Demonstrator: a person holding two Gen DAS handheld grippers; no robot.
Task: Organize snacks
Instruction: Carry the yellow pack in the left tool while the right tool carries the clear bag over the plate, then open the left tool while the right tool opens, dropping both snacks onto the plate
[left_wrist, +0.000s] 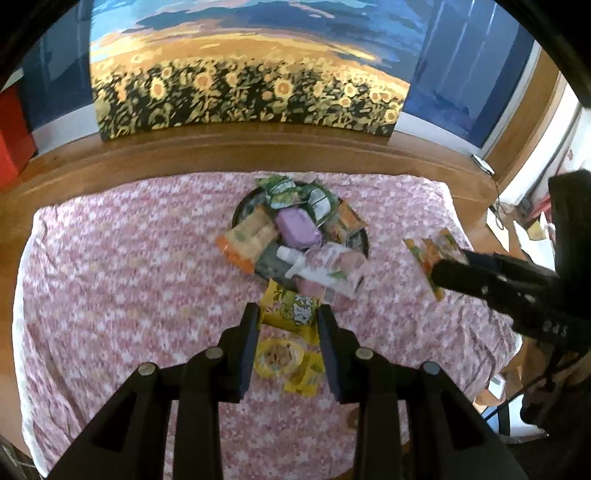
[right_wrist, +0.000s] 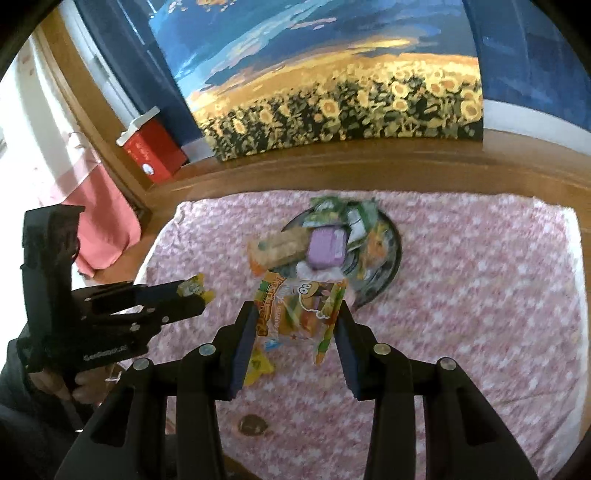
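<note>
Soft daylight, motion blur over the snack pile (left_wrist: 295, 236), strong fisheye bending, dark vignetted corners

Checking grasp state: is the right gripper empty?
No, the right gripper is shut on an orange burger-candy packet, held above the pink cloth.

Sunflower painting (left_wrist: 243, 74) leaning upright at the back on a wooden ledge (left_wrist: 258, 151). Red box (right_wrist: 155, 153) with white lid on the ledge left of the painting. Pink floral cloth (left_wrist: 110, 277) spread over the table. Blue wall (right_wrist: 535, 55) behind.
</note>
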